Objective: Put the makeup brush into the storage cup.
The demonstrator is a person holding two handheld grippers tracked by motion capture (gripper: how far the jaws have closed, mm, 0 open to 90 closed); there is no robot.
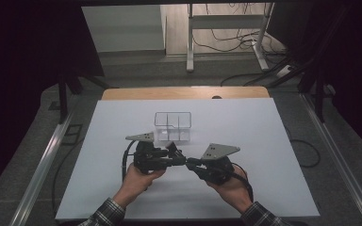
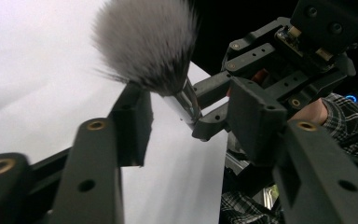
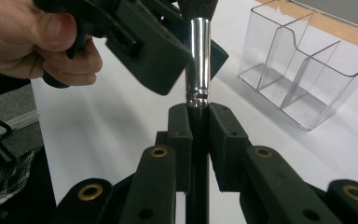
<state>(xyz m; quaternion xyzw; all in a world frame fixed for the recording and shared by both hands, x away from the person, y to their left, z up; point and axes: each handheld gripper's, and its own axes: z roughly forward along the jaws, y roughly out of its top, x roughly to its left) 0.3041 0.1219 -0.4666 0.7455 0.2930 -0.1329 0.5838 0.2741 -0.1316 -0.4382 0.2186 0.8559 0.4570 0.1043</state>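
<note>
White paper covered the counter (image 1: 122,188), and a clear plastic organizer (image 1: 172,127) with several compartments stood near its middle, just behind the two tools. The right tool (image 3: 198,114) was clamped tight on the black handle of a makeup brush (image 3: 198,60), which hung in the air between both hands, above the counter. The left tool (image 2: 186,112) stood half closed around the brush's shiny metal collar (just under the soft grey bristles), but I could not tell if its pads already pressed on it. I judged the brush light, with a stiff handle and a slippery collar; the bristles would bend and spread, so the better place to hold was the handle or collar.
</note>
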